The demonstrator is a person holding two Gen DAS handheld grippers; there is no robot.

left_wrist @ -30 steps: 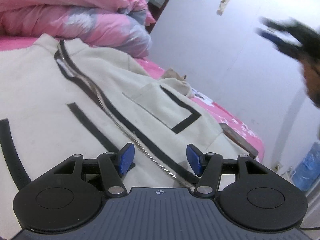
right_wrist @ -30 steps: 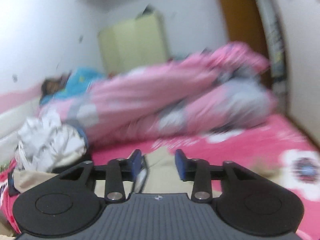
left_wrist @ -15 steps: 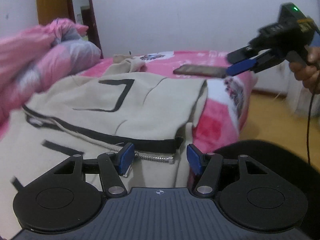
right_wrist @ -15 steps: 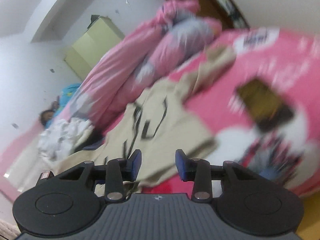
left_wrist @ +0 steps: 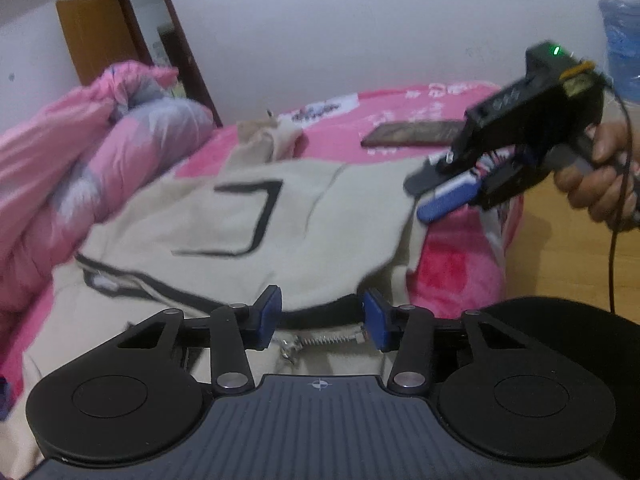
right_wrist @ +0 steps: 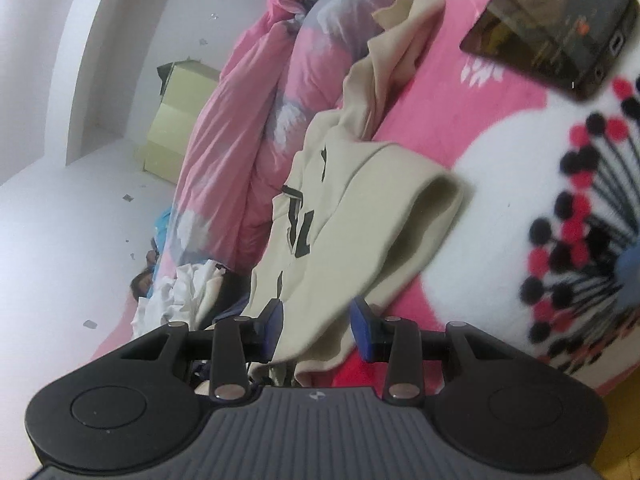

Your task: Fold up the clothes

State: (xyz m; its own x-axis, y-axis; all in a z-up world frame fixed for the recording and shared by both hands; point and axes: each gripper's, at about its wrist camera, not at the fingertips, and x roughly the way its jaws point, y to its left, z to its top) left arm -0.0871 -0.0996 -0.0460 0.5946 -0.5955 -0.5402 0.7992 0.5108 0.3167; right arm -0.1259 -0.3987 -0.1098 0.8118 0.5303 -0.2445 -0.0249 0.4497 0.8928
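Note:
A cream zip jacket (left_wrist: 248, 232) with black trim lies spread on the pink bed; it also shows in the right wrist view (right_wrist: 344, 232). My left gripper (left_wrist: 320, 320) is open at the jacket's bottom hem, with the metal zipper end (left_wrist: 328, 340) between its fingers. My right gripper (right_wrist: 316, 326) is open at the jacket's hem corner near the bed edge, and cloth lies between its fingers. The right gripper also shows in the left wrist view (left_wrist: 444, 196), held in a hand at the right.
A pink and grey quilt (left_wrist: 80, 176) is bunched along the left of the jacket. A dark phone (right_wrist: 552, 36) lies on the pink blanket (right_wrist: 500, 208) beyond the jacket. A pile of white clothes (right_wrist: 180, 296) lies further along the bed. Wooden floor (left_wrist: 568, 248) is at the right.
Both grippers have swung round to the jacket's bottom hem at the bed edge. The right gripper has come down close to the hem corner. Both stay open.

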